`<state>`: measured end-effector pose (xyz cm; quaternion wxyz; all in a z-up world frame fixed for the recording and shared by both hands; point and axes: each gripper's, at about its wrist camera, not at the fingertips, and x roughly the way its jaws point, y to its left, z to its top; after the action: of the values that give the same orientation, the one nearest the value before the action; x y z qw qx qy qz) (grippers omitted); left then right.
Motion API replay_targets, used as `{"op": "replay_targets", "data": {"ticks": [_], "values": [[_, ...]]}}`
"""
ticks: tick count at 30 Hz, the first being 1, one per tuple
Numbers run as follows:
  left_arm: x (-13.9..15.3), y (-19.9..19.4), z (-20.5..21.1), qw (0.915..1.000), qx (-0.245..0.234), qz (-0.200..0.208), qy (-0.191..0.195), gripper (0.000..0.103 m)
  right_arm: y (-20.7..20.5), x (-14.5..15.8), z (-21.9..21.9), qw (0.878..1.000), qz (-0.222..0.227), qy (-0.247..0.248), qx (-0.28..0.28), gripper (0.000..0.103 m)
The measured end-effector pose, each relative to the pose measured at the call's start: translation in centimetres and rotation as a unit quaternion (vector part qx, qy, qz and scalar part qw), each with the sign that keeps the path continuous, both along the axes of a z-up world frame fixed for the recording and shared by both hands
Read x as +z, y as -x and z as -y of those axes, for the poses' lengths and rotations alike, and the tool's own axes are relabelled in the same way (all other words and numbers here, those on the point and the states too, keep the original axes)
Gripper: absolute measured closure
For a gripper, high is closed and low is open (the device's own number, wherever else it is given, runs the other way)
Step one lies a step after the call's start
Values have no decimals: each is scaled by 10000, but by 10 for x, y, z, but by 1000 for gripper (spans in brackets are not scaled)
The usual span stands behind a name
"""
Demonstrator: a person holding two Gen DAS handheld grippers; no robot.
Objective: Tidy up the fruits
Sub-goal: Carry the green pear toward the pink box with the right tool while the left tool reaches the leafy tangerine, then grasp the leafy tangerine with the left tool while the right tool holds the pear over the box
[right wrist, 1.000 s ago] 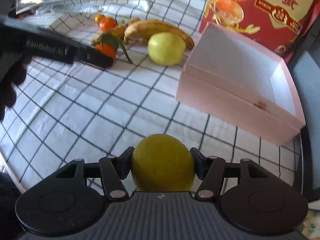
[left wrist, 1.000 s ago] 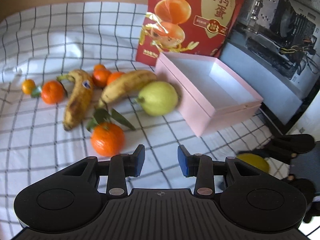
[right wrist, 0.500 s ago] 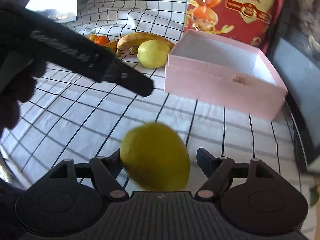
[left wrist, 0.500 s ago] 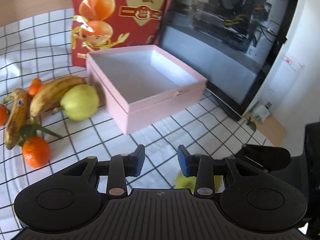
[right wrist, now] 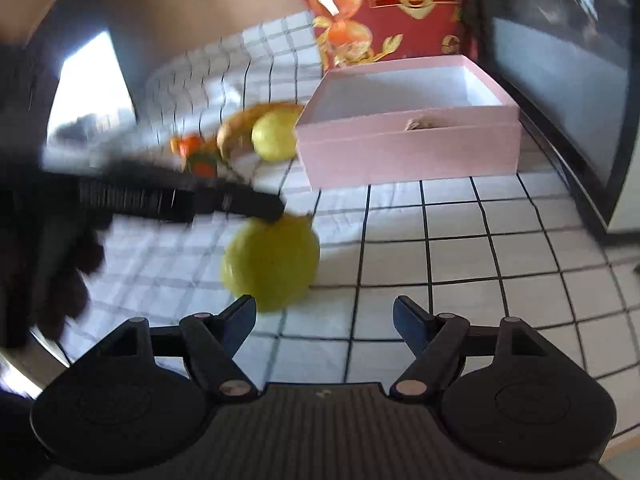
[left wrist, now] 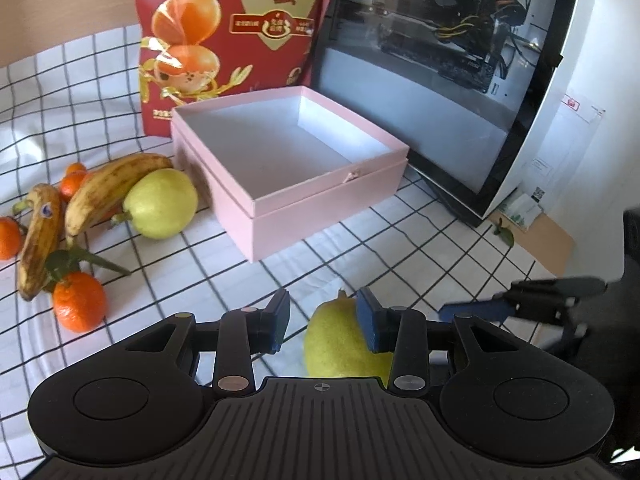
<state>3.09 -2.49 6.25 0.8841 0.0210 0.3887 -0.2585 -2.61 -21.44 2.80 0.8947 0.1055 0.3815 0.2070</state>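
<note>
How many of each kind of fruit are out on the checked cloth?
Bananas: 2
Green-yellow fruits: 2
Oranges: at least 4; some are partly hidden
Total: at least 8

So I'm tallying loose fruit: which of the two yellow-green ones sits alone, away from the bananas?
The yellow-green fruit by the left gripper fingers, alone on the cloth. The other lies against a banana beside the pink box.

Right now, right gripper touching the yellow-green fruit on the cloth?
Apart. The right wrist view shows the right gripper open, with the yellow-green fruit ahead of its fingertips.
</note>
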Motion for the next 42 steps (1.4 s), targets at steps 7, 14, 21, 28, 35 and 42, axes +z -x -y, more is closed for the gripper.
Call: {"op": "replay_targets", "data": {"ticks": [7,14,21,28,35,42], "values": [[-3,1,-32,9977,277,-334,526,61,-26,11,1,9956,-281,-800,398,30],[-11,-1,-61,9923,574,-590,924,62,-47,1,-18,9903,-540,-723,1058,40],[-15,-4,-76,9886,569,-825,1126,63,-68,-1,-40,9813,-672,-561,1716,40],[-6,1,-79,9895,621,-613,1151,63,-74,1,-54,9808,-740,-238,1791,45],[16,-13,-96,9757,2135,425,-265,63,-42,11,-59,9851,-195,539,1624,45],[10,-54,-89,9699,2244,473,-820,61,-33,38,-41,9924,223,510,1101,45]]}}
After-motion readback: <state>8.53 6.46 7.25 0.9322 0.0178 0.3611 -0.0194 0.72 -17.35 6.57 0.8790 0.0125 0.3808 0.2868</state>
